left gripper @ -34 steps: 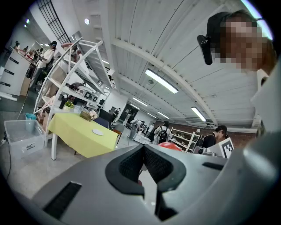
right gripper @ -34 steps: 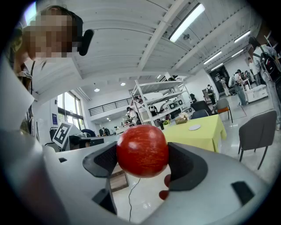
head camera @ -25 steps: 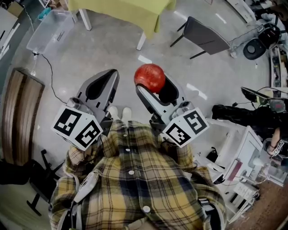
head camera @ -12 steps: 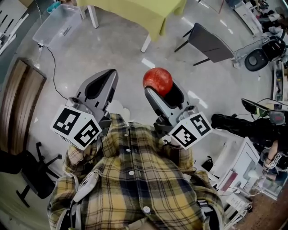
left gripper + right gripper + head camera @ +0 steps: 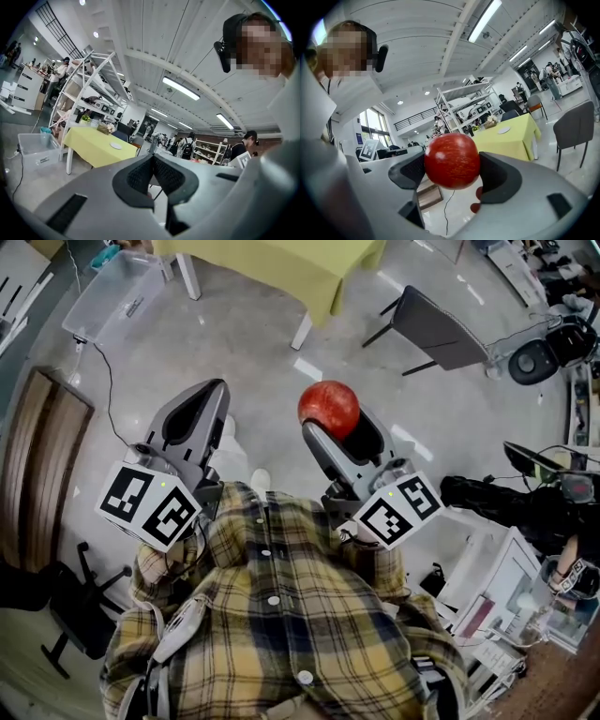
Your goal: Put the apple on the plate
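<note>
The right gripper (image 5: 330, 420) has its jaws clamped on the red apple (image 5: 328, 407), one dark pad pressed to each side of the fruit. The apple hangs in the air over the pale floor (image 5: 234, 352), well short of the yellow-clothed worktop (image 5: 272, 263) that stands ahead of the person. In the right gripper view a small white plate (image 5: 504, 131) lies flat on that worktop, well apart from the apple, and it looks bare.

The left gripper (image 5: 212, 392) hovers beside the right one, on the side away from the grey chair (image 5: 431, 320), and is equally short of the worktop. Its jaws are closed together, pad against pad, with nothing between them.

The chair stands on the floor to the right of the worktop. A clear plastic bin (image 5: 108, 296) sits on the floor to its left.
</note>
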A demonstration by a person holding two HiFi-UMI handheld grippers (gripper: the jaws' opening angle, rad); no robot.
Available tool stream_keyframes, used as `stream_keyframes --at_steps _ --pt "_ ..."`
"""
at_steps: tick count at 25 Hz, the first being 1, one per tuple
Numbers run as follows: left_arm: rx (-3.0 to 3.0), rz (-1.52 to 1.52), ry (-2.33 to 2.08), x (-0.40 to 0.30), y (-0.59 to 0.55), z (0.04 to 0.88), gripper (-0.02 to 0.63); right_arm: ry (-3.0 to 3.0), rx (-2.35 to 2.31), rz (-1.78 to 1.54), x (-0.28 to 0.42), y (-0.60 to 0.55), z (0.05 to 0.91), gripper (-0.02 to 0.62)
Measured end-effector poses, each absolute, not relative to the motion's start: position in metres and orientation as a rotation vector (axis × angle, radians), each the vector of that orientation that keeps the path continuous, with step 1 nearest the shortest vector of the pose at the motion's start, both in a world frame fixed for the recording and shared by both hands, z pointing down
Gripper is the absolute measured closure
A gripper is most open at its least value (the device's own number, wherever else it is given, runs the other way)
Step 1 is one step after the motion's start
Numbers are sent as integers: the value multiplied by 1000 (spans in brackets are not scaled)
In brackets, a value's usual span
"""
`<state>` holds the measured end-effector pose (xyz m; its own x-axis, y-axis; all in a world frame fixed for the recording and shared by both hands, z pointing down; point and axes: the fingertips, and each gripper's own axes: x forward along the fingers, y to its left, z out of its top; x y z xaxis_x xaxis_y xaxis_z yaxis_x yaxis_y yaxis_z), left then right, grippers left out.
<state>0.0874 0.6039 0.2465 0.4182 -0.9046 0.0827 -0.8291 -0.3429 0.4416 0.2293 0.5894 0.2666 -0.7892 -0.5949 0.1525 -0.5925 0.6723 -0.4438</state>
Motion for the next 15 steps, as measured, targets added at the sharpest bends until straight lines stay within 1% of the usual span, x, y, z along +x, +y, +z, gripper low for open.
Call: stream_keyframes --at_steps 4,15 --pt "2278 -237 -1446 75 576 246 598 2875 -1038 -766 211 563 268 251" --pt "2307 -242 -1365 -2 473 239 598 2860 -1107 -786 132 472 262 251"
